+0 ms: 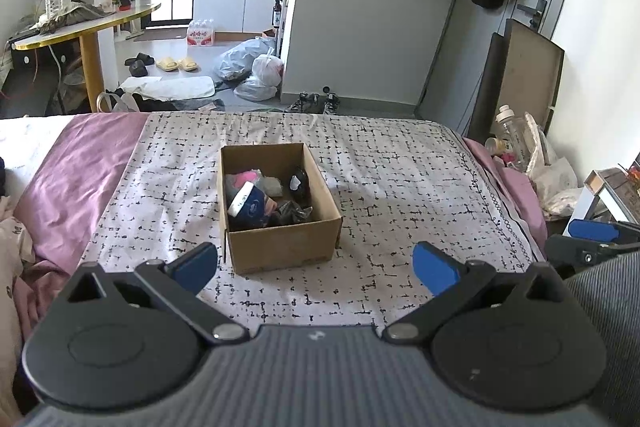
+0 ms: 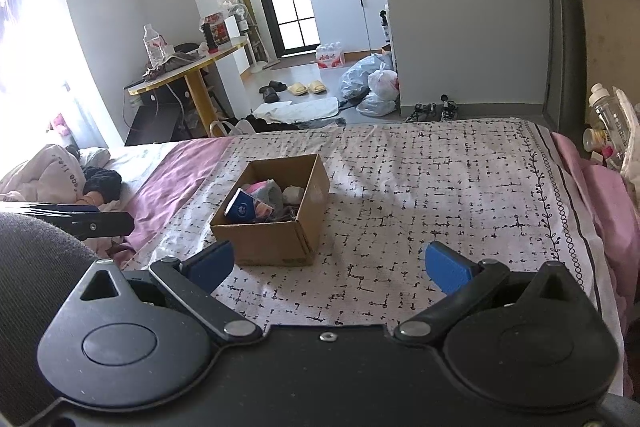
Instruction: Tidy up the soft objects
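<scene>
Your left gripper (image 1: 316, 269) has its blue fingers (image 1: 436, 267) spread wide with nothing between them. It hangs low over the near part of the bed, pointing level toward the foot. Your right gripper (image 2: 328, 267) is the same: fingers (image 2: 448, 269) wide apart, empty, level, and just beside the left one.

The cardboard box (image 1: 280, 243) sits right ahead of your left fingers, its near wall just past the tips and slightly left of centre in the gap. From the right wrist view the box (image 2: 272, 239) lies ahead and left, its near corner just beyond the left fingertip. The box is open-topped. Inside it, the soft items (image 1: 266, 197) are piled: a dark blue one with a white band (image 1: 250, 207) at the near left, pink and grey ones behind, a black one at the far right wall.

The patterned sheet (image 1: 400, 179) lies bare to the right of the box, all the way to its bordered edge. The purple cover (image 1: 76, 179) runs along the left. The foot edge of the bed (image 2: 440, 123) is well beyond the box, with the floor past it. A cluttered bedside stand (image 1: 532, 155) is hard against the right edge. Rumpled bedding (image 2: 52, 171) crowds the far left.
</scene>
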Available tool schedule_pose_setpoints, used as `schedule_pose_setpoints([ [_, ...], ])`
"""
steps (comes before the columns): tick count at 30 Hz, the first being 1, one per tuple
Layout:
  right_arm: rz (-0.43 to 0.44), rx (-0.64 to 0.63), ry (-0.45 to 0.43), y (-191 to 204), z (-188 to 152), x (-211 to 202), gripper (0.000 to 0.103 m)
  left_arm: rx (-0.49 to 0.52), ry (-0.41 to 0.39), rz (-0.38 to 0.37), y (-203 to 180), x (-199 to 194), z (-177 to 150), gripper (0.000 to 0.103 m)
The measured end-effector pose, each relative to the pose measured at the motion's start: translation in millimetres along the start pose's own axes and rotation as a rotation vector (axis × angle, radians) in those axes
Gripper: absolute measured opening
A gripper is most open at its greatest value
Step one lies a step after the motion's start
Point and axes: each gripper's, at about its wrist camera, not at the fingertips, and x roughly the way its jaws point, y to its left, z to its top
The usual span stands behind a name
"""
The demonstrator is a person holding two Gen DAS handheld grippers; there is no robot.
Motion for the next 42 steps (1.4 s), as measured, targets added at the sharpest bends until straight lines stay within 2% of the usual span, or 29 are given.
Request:
schedule_pose_setpoints([
  [42,-0.025,0.006,-0.003,-0.5,-0.9,-3.4,0.103,-0.006,-0.011,0.009,-0.9,-1.5,-1.5,0.103],
])
